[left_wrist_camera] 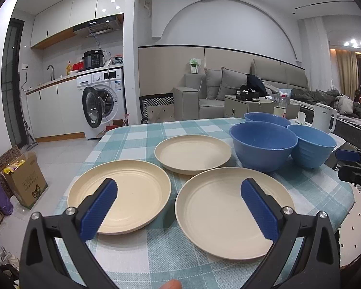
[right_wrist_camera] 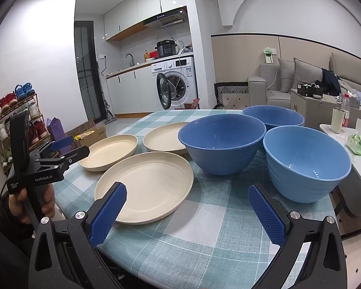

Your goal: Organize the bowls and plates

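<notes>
Behind two blue bowls (left_wrist_camera: 263, 144), third bowl (left_wrist_camera: 267, 118) half hidden; both tools (left_wrist_camera: 179, 210) (right_wrist_camera: 186, 215) agape, empty.

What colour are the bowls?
Blue, all three bowls; the right wrist view shows them best.

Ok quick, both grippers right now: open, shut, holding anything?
Left gripper: open, empty, above the cream plates.
Right gripper: open, empty, facing the blue bowls.
</notes>
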The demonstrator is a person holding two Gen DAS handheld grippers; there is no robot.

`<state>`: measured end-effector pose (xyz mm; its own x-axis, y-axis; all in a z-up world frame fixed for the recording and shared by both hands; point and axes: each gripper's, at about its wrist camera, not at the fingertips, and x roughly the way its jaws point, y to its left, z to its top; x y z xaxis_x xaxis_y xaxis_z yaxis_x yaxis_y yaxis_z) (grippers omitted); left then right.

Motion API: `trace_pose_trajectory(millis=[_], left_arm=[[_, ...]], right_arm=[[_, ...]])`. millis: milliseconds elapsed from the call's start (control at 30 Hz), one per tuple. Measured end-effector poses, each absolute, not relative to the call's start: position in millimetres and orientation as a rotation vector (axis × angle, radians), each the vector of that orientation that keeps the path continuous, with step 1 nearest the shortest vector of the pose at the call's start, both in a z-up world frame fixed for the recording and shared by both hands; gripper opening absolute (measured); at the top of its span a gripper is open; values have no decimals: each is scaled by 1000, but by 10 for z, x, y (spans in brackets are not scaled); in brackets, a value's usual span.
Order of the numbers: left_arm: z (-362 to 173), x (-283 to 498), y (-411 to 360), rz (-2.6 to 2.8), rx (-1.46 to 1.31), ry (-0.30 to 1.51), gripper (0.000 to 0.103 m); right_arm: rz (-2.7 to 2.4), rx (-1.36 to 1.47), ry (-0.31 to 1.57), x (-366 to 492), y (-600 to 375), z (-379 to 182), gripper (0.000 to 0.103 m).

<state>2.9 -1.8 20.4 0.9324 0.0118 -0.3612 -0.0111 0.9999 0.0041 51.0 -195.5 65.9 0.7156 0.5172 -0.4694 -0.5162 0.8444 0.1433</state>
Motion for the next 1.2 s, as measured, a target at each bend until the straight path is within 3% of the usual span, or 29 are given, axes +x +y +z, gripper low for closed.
trace_pose_trajectory(millis=[1200], left_arm=[[624, 383, 96, -16, 11, 406, 103]], right_arm=[[569, -84, 445, 790, -1843, 1472, 103]])
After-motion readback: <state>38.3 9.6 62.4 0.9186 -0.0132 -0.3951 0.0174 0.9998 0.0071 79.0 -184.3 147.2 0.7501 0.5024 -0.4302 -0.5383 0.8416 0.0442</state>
